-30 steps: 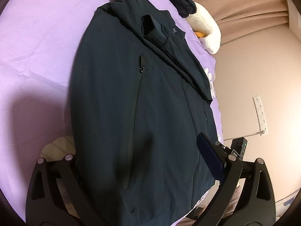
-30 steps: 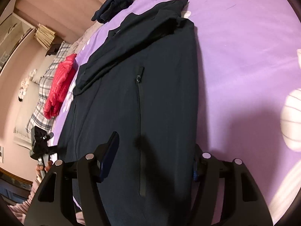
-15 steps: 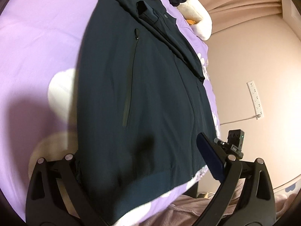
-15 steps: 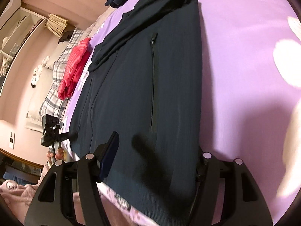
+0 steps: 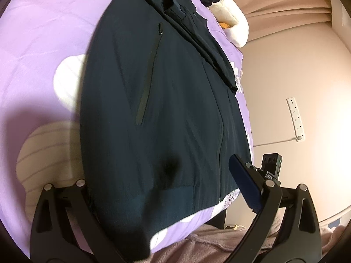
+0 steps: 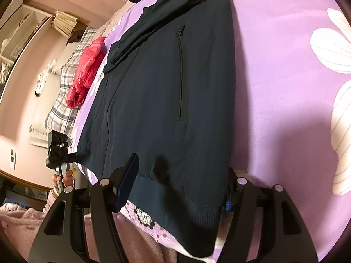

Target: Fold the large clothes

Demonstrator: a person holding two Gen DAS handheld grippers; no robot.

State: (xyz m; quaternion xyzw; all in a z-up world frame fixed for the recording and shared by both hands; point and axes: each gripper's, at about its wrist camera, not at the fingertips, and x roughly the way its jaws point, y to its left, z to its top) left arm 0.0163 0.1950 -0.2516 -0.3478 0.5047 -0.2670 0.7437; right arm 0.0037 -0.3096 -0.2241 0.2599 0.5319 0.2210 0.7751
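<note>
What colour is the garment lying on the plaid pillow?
Bright red garment, clearest in the right wrist view.

A dark navy zip-front jacket [image 5: 166,100] lies flat on the purple flower-print bed [image 5: 43,43], hem nearest; a red puffy garment [image 6: 86,65] lies beyond its left edge.

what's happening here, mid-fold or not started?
Partly folded. A dark jacket lies flat on the purple floral bedspread, with a sleeve already laid across its front. A person holds a gripper in each hand at the ribbed hem. The left gripper and right gripper both stand open over the hem; neither has closed on the cloth. A red garment lies on the plaid bedding nearby.
</note>
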